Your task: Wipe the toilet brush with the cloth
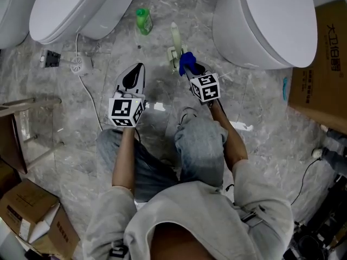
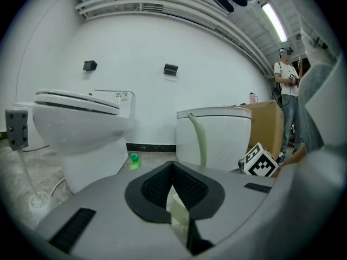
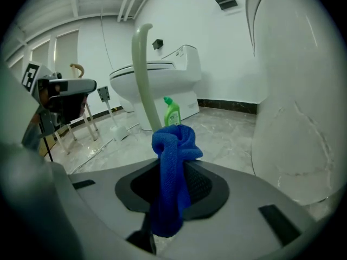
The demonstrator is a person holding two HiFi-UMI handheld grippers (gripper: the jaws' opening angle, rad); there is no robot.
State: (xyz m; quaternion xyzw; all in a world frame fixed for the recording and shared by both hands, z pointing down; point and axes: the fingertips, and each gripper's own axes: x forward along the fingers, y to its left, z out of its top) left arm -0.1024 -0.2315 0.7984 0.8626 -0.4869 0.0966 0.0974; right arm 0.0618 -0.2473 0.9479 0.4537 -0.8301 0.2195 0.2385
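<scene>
Blue cloth (image 3: 172, 145) is clamped in the right gripper (image 3: 172, 164). Jaws are pinched on its middle, with a soft wad sticking out past the tips and a tail hanging behind. That wad is the wiping pad.

Left gripper (image 2: 172, 164): jaws together, nothing held.

Toilet brush (image 1: 175, 37) stands upright in its holder (image 1: 173, 53) on the glossy stone floor (image 1: 255, 110), between the two toilets. In the head view it's at about 12 o'clock from the cloth, just beside it; can't tell if they touch. From the left gripper it's at roughly 1 o'clock, apart. A green bottle (image 1: 143, 20) sits at 11 o'clock from the brush, out of the way.

Handling, my read:
- Pale green handle (image 3: 142, 75) looks like smooth, stiff plastic, slim, curved over at the top. Probably light.
- A smooth round shaft means a hard jaw could slip or twist on it, so grip square, not at the curve.
- Holder base looks small and the floor is slick, so pushing sideways with the cloth could slide or tip the whole thing.
- Bristle end is hidden in the holder, condition unknown.

Best hold: left gripper on the straight upper shaft below the bend, to steady or lift it. Then wrap the cloth wad round the shaft and run it along.
</scene>
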